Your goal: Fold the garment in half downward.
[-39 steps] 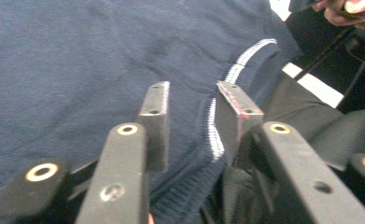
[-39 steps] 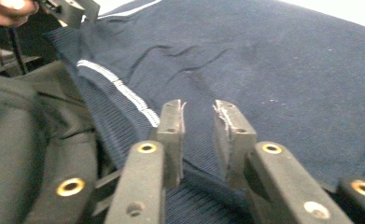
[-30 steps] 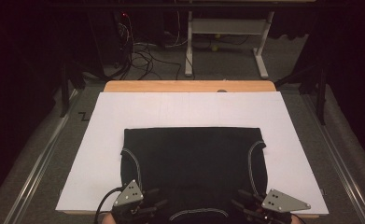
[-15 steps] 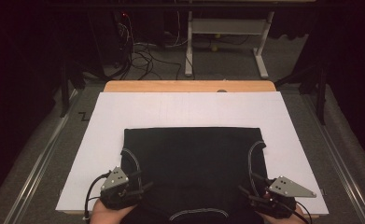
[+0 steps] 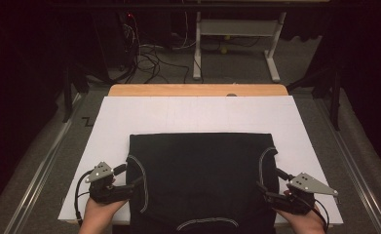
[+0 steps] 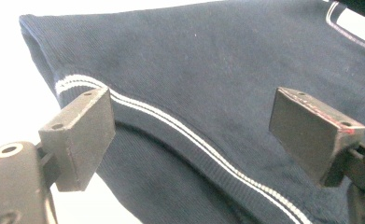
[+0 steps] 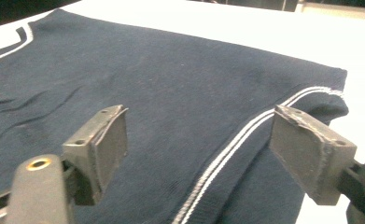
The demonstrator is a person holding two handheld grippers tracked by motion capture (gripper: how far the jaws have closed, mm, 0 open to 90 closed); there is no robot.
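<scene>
Your dark navy knit sleeveless top with white-striped trim (image 5: 202,180) lies flat, lower centre of the high view, on the white-covered surface (image 5: 198,114); judged folded once, further folds left. Left tool (image 5: 134,184) and right tool (image 5: 266,190) have just been opening; both stand wide, nothing pinched, at the armhole edges. Count: one garment, two tools.
</scene>
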